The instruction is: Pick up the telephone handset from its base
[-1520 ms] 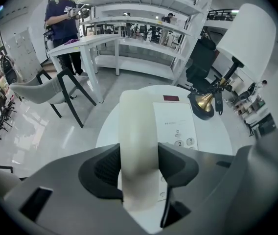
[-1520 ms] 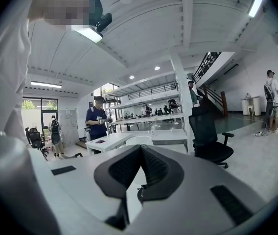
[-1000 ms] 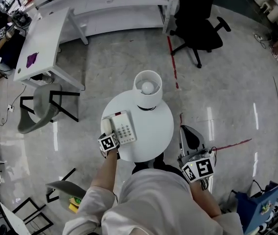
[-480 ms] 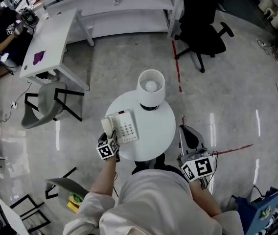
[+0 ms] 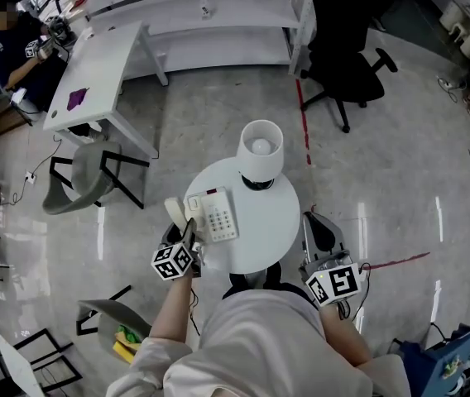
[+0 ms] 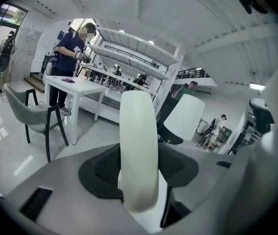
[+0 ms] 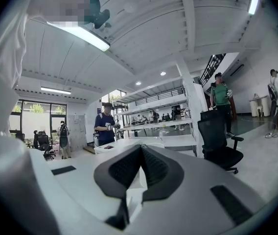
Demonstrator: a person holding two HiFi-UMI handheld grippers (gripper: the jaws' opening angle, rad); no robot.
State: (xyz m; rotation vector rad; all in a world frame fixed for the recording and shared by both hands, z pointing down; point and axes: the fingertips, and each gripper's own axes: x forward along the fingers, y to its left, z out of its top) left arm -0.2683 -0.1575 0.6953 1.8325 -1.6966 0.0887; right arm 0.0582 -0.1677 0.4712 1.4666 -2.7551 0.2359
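Handset [image 5: 175,212] had come up off its base [image 5: 213,215], left of frame centre.
Left tool [image 5: 182,236] gripped it, jaws wide across its middle, beside the round surface [image 5: 264,222]; right tool [image 5: 316,226] sat closed and empty, lower right. Lift seemed nearly done; next called for a steady hold.

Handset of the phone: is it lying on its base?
No, the left gripper holds the handset off to one side of the base, not on it.
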